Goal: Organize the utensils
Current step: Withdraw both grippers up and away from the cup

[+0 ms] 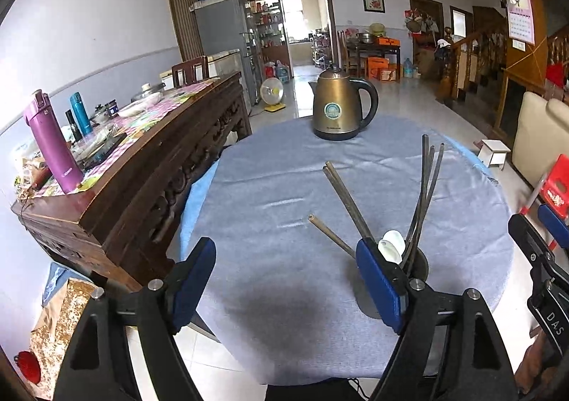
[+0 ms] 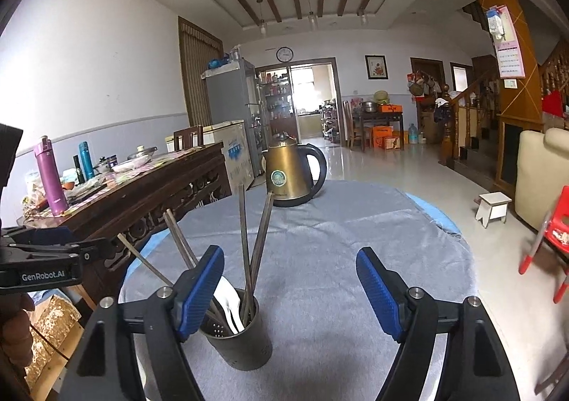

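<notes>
The metal holder (image 2: 237, 337) stands upright on the grey-clothed worktop (image 2: 338, 258), near its front edge, just beside the left finger of the right tool (image 2: 290, 290). It carries several long metal chopsticks (image 2: 245, 233) fanned outward and a white spoon (image 2: 229, 301). The chopsticks look thin, stiff, light and smooth, so likely to slip; a pinch across the upper shaft, well above the rim, seems safest. The spoon looks ceramic and may chip. The holder is perforated and probably tips easily if a stick is dragged sideways.

The right tool is spread wide and empty; so is the left tool (image 1: 286, 280), with the holder behind its right finger. "GenRobot.AI" reads on the left tool's body, "DAS" on the right's. A bronze kettle (image 2: 293, 173) at the worktop's far edge bears a round badge, too small to read.
</notes>
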A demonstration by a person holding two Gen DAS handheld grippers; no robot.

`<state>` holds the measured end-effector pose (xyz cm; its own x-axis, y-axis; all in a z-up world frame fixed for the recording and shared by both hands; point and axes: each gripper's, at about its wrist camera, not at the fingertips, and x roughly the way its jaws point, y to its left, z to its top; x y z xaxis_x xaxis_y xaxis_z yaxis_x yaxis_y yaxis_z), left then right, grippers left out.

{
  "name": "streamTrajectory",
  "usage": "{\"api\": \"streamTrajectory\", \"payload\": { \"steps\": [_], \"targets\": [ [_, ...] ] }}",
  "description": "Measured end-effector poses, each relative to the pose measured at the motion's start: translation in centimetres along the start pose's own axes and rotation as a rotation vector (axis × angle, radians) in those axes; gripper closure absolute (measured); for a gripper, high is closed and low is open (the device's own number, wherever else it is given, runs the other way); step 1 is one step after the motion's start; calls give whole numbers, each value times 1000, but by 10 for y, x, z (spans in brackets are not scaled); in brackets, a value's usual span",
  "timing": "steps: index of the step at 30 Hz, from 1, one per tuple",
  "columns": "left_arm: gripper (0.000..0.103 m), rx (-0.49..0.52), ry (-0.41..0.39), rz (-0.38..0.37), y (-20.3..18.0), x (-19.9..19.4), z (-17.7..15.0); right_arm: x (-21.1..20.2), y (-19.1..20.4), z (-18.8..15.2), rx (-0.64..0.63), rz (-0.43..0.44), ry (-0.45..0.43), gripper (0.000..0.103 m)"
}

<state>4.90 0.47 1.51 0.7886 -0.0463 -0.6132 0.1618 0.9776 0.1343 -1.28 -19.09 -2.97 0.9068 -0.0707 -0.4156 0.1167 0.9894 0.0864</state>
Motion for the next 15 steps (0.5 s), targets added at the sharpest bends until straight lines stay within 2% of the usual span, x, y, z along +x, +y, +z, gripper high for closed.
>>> {"api": "streamTrajectory", "payload": {
  "steps": [10, 15],
  "targets": [
    [18, 20, 30, 92, -2, 13, -7, 12, -10, 3, 39, -17, 73, 22],
    [15, 19, 89, 113, 5, 37, -26, 26, -16, -3, 36, -31, 124, 22]
  ]
}}
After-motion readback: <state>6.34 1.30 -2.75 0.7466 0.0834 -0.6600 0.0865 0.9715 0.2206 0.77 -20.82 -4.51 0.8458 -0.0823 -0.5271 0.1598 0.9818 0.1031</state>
